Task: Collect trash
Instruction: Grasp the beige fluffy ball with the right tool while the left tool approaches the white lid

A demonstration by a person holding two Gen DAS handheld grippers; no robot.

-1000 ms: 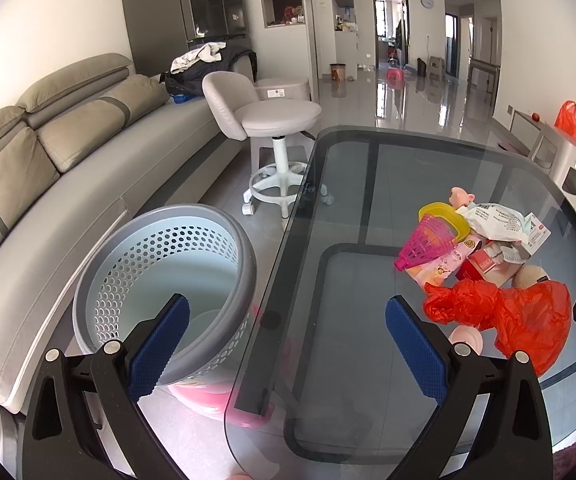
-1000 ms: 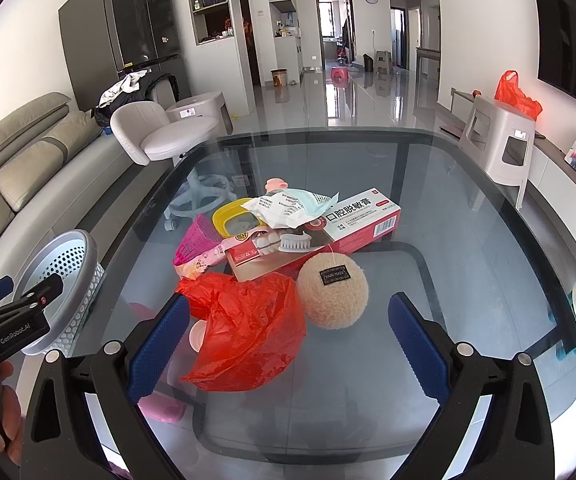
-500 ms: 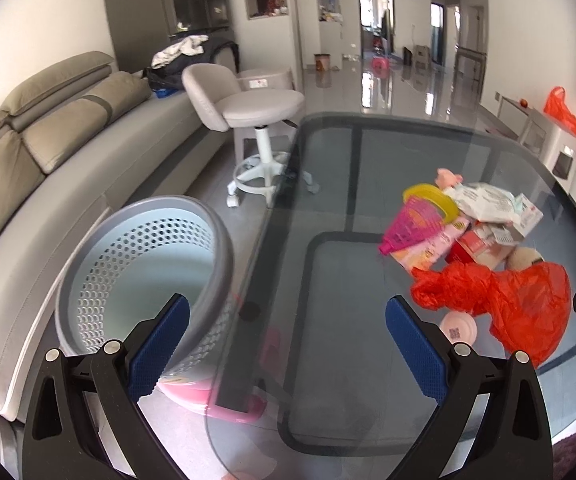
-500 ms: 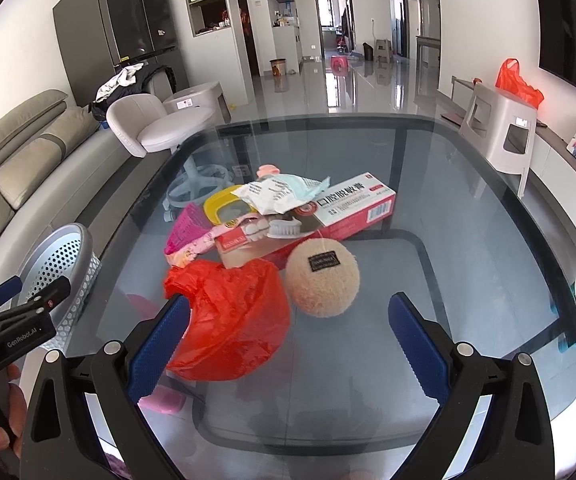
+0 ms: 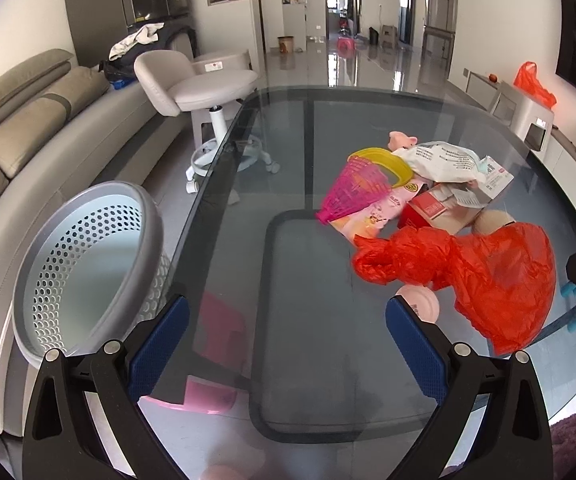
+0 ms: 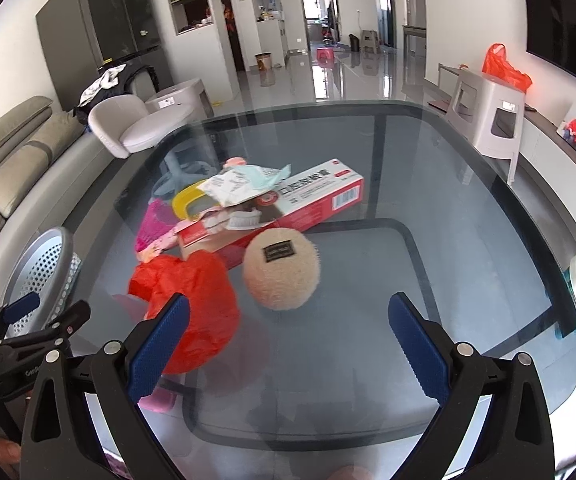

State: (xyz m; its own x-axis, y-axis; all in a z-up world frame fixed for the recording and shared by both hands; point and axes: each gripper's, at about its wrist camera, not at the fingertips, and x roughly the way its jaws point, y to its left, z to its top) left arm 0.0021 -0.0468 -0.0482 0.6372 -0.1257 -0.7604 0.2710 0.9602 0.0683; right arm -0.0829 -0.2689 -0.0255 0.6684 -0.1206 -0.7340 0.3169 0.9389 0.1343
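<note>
A pile of trash lies on the glass table (image 5: 288,160): a crumpled red plastic bag (image 5: 488,276) (image 6: 195,304), a pink mesh cone with a yellow rim (image 5: 356,192), a white wrapper (image 5: 444,162) (image 6: 239,186), a red-and-white box (image 6: 312,200) and a beige fuzzy ball (image 6: 281,268). A grey perforated bin (image 5: 83,264) stands on the floor left of the table. My left gripper (image 5: 288,344) is open and empty over the table's near left edge. My right gripper (image 6: 288,344) is open and empty, just short of the ball and the red bag.
A beige sofa (image 5: 27,128) runs along the left. A grey swivel stool (image 5: 207,92) stands beyond the bin. A pink stool (image 5: 207,360) shows under the glass. A white plastic stool (image 6: 488,120) with a red bag stands at the right.
The left gripper has swung to the right toward the trash pile, so the bin sits further left. The right gripper has moved closer to the ball and red bag.
</note>
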